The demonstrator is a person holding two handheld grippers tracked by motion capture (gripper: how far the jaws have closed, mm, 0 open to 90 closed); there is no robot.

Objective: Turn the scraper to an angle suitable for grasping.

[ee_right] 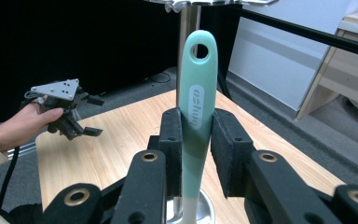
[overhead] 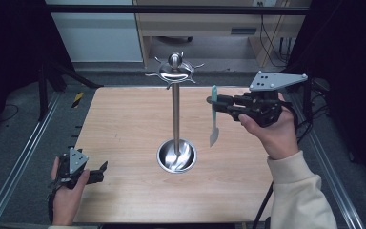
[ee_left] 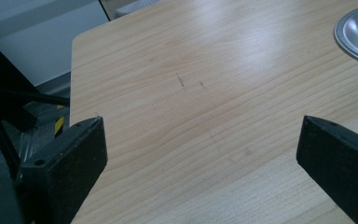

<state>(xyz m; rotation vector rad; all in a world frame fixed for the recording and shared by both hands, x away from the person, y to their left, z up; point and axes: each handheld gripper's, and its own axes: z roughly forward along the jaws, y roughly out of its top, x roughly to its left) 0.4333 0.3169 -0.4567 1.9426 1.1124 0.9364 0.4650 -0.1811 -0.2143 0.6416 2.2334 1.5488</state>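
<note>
Up at the right of the high view, the right gripper (overhead: pixel 213 103) is held above the tabletop (overhead: pixel 124 124) by a hand (overhead: pixel 274 133) in a cream sleeve. Its fingers (ee_right: pixel 171 135) are clamped on a mint-green utensil (ee_right: pixel 196 107), one pad on each side of the handle. In the right gripper view the handle stands upright between the two black pads, its hanging hole at the top end clear above them and a pale oval label just over the grip line. In the high view the utensil hangs straight down from the grip, with its light, flat blade end (overhead: pixel 214 136) below the fingers and off the wood. It sits just to the right of the metal stand (overhead: pixel 176 109), apart from the pole. That stand rises from a round steel base (overhead: pixel 177 156) near the middle of the tabletop and carries a ring of hooks (overhead: pixel 175 71) at its top; the handle's upper end is lower than the hooks and touches none of them.

Down at the near left corner, the left gripper (overhead: pixel 97 172) is held low at the tabletop's edge. Its fingers (ee_left: pixel 81 144) stand wide apart in the left gripper view, with bare wood grain between them and nothing touching either pad. The rim of the steel base shows at the upper right of that view, well apart from the fingers.
</note>
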